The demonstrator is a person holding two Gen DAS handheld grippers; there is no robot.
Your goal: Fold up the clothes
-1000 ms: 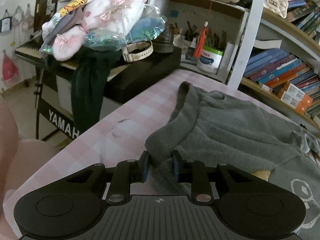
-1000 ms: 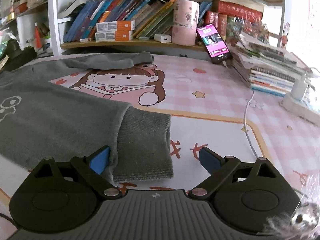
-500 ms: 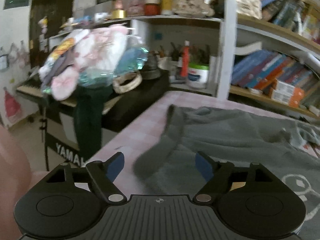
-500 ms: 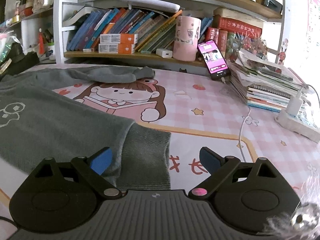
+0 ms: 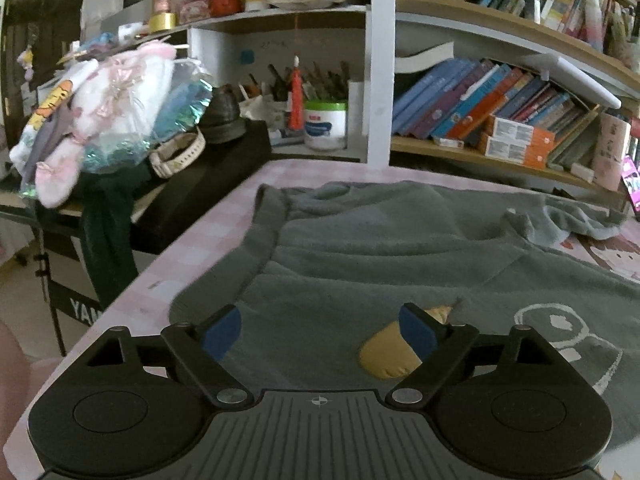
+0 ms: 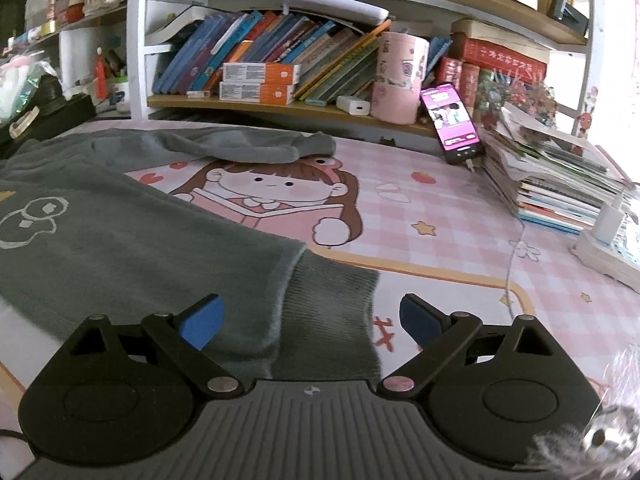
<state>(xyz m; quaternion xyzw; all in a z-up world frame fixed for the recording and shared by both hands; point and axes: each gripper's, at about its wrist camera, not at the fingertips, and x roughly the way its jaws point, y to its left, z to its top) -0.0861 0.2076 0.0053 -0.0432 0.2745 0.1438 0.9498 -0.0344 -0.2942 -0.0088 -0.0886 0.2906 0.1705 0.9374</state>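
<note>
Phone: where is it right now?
Right wrist view, upper right: the phone leans screen-out against the bookshelf base, between the pink cylinder and the stack of books, beyond the sweater.

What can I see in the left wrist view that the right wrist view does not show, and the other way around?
Only the left wrist view shows the yellow patch on the sweater, beside the open left gripper, and the bundle of pink and white clothes on the keyboard. Only the right wrist view shows the ribbed cuff between the open right gripper fingers, the phone and the cartoon girl print. Both show the grey sweater and the bookshelf.
</note>
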